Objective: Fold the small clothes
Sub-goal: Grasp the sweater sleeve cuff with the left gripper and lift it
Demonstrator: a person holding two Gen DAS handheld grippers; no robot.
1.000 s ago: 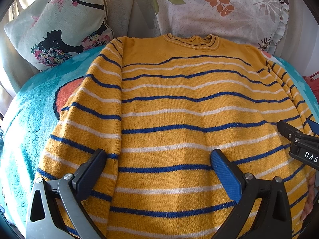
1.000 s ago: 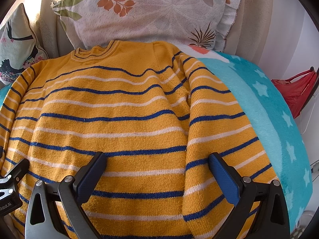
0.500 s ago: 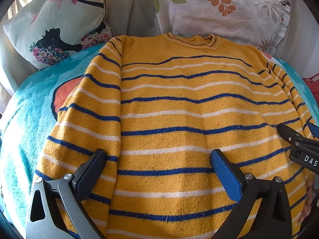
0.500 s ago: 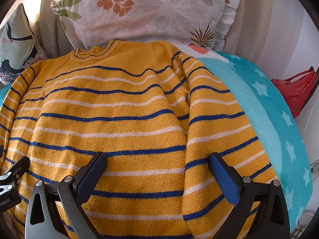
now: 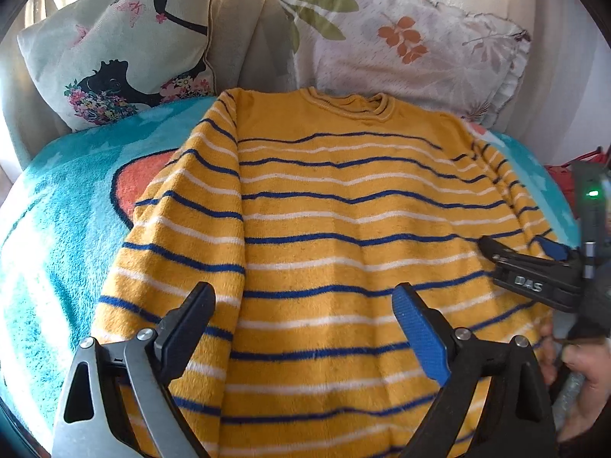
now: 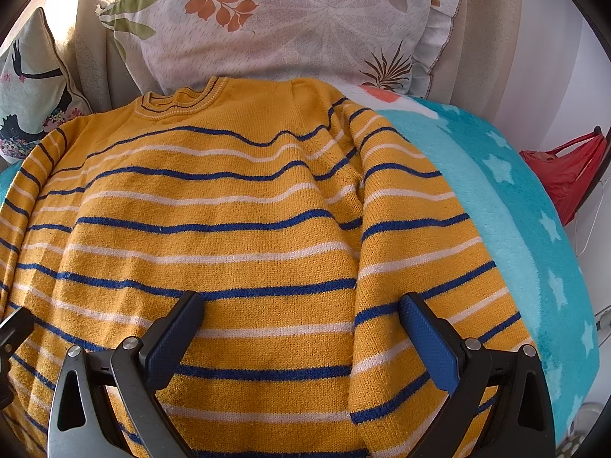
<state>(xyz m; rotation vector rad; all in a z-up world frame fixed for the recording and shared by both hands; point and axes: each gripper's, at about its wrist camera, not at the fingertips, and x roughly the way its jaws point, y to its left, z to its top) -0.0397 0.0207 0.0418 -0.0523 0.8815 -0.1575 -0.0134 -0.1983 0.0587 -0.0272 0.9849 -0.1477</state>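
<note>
Now the left gripper (image 5: 301, 313) has drawn back and higher, jaws spread wide and empty like the right gripper (image 6: 301, 324); the yellow sweater (image 5: 343, 229) lies flat on the blanket (image 5: 57, 229), unfolded, folding not begun

One striped sweater (image 5: 343, 229), two cushions (image 5: 114, 49) (image 6: 290, 26), one teal blanket (image 6: 508, 206), one red bag (image 6: 569, 171), two grippers (image 5: 301, 320) (image 6: 298, 324)

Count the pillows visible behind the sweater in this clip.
2. The floral silhouette pillow leans at the back left, beside the sweater's left shoulder. The leaf-print pillow stands behind the collar and right shoulder. More could sit outside both views.
</note>
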